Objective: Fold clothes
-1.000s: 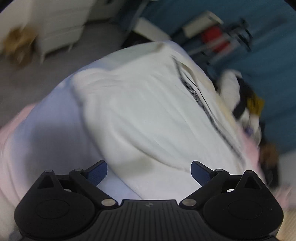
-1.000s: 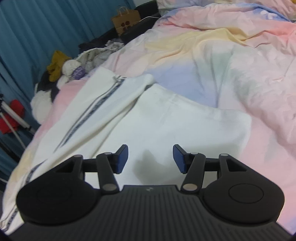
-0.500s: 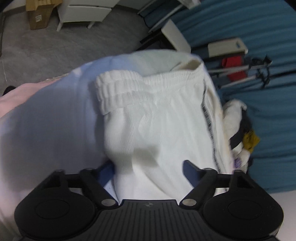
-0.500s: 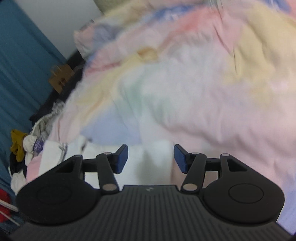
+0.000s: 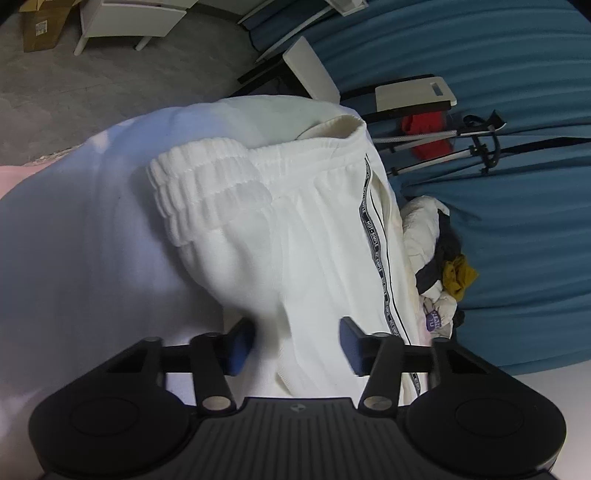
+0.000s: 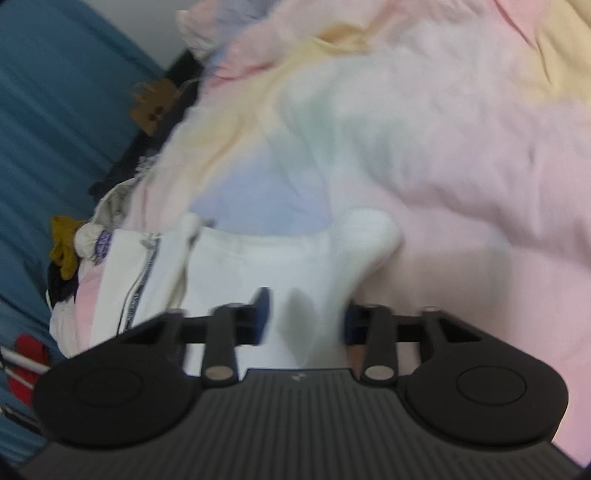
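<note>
White trousers (image 5: pixel 295 229) with a black side stripe (image 5: pixel 373 236) lie on the pastel bed sheet (image 5: pixel 74 240), their gathered waistband (image 5: pixel 207 184) toward the bed's edge. My left gripper (image 5: pixel 295 343) is low over them and its jaws are closing, with fabric between the blue pads but not pinched. In the blurred right wrist view the trousers (image 6: pixel 258 258) end in a raised corner (image 6: pixel 369 236). My right gripper (image 6: pixel 304 321) is closing on a bunched ridge of that white fabric, which fills the gap between its pads.
A pile of other clothes (image 5: pixel 439 266) lies at the bed's side by the blue curtain (image 5: pixel 517 221), also in the right view as a pile (image 6: pixel 74 243). A tripod (image 5: pixel 461 140) stands there. A brown paper bag (image 6: pixel 155 107) sits past the bed. White furniture (image 5: pixel 129 18) stands on the floor.
Both grippers dropped onto the trousers and narrowed their jaws. The right one swung toward the leg end and gathered fabric; the left one settled below the waistband.
</note>
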The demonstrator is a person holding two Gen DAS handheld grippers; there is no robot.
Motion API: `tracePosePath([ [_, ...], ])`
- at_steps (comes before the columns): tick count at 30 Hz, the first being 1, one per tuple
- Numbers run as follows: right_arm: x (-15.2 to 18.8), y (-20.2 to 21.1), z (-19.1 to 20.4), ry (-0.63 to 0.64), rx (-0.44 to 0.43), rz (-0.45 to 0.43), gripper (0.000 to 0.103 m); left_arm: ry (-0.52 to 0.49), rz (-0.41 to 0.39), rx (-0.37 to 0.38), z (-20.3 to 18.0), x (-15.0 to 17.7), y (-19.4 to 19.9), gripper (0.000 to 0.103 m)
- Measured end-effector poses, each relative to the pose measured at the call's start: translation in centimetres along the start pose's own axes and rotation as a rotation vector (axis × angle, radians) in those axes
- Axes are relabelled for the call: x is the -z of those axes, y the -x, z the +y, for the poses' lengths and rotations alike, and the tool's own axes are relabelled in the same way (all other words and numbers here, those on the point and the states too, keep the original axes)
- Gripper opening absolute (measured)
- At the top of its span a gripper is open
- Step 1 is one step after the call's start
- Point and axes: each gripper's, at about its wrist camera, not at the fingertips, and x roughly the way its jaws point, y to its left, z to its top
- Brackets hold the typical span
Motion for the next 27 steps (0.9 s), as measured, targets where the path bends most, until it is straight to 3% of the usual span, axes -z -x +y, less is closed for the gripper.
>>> tracePosePath([
  [2,-0.2,0.5,0.3,0.034,-0.014,-0.033,0.007,-0.012,-0.007,-0.004,-0.2,0.1,0.1,0.044],
  [5,-0.6,1.4,0.2,0.015,-0.077,-0.082,0.006,-0.024,-0.018,-0.013,-0.5,0.3,0.2,0.034],
  [7,-0.9,2.0,0.3,0.019,-0.093,-0.121,0.006,-0.026,-0.027,-0.020,-0.6,0.4,0.2,0.020],
  [13,-1.1,2.9,-0.2,-0.022,-0.098,-0.172,0.006,-0.076,-0.081,-0.004,-1.6,0.8,1.2,0.008],
  [19,-1.2,4.3,-0.4,-0.028,-0.113,-0.217,0.006,-0.085,-0.168,0.054,-1.6,1.0,3.8,0.005],
  [27,-1.5,6.0,-0.6,-0.018,-0.120,-0.277,0.005,-0.031,-0.200,0.136,-0.8,0.6,6.1,0.004],
])
